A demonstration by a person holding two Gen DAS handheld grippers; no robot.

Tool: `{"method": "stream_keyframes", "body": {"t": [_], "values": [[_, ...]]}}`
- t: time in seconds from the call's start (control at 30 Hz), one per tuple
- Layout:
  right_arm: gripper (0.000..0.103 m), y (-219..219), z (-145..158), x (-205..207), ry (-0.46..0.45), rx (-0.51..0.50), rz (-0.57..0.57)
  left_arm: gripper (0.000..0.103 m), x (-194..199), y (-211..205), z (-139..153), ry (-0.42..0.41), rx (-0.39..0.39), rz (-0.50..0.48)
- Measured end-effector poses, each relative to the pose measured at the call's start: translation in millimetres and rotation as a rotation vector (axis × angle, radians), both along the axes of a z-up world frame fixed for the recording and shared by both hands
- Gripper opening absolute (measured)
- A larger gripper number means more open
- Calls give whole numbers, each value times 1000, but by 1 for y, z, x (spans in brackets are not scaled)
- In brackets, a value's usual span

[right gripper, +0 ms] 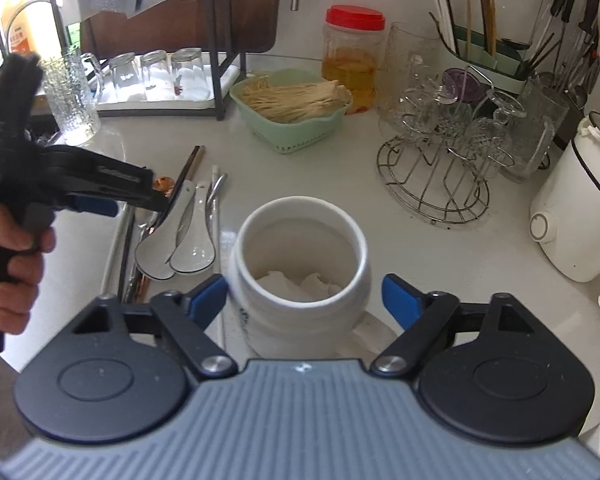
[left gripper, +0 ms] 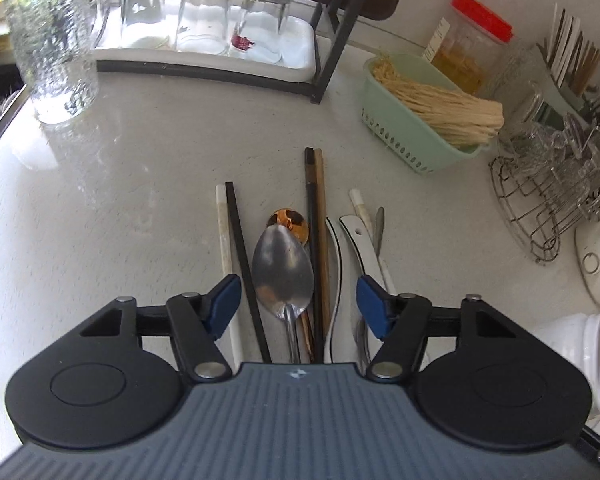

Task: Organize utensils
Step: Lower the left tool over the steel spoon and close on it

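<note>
**Both grippers down among the cutlery**

The pale speckled countertop [left gripper: 140, 184] carries it all. The right gripper [right gripper: 304, 294] brackets the white ceramic jar [right gripper: 300, 248], left pad touching its side, right pad apart. The left gripper [left gripper: 298, 302] stands half open over loose utensils: the steel spoon [left gripper: 283, 270] and dark chopsticks [left gripper: 314, 240] lie between its pads, unpressed, white ceramic spoons [right gripper: 180, 240] just beside the jar.

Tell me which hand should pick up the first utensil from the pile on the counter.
Left. The left gripper hangs right over the pile, its open jaws either side of the metal spoon and chopsticks. The right gripper brackets the white jar, likely steadying it.
</note>
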State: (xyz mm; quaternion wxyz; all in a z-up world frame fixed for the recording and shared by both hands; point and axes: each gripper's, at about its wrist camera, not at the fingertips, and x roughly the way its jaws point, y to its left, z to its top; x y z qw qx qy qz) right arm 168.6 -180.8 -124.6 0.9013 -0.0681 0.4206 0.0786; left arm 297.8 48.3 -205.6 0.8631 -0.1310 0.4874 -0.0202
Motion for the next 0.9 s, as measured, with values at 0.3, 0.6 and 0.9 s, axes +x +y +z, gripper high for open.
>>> {"method": "stream_keyframes", "body": {"t": [0.3,0.6,0.9], "values": [[84,4,-3,7,39,2,-24,58,11,-2,-8,-20,68,-75],[86,6,-4,11,50,-2,-38,47,21,-6,-9,-26,108,-120],[86,4,-6,14,36,3,-41,43,16,-7,-5,-41,111,-113]]}}
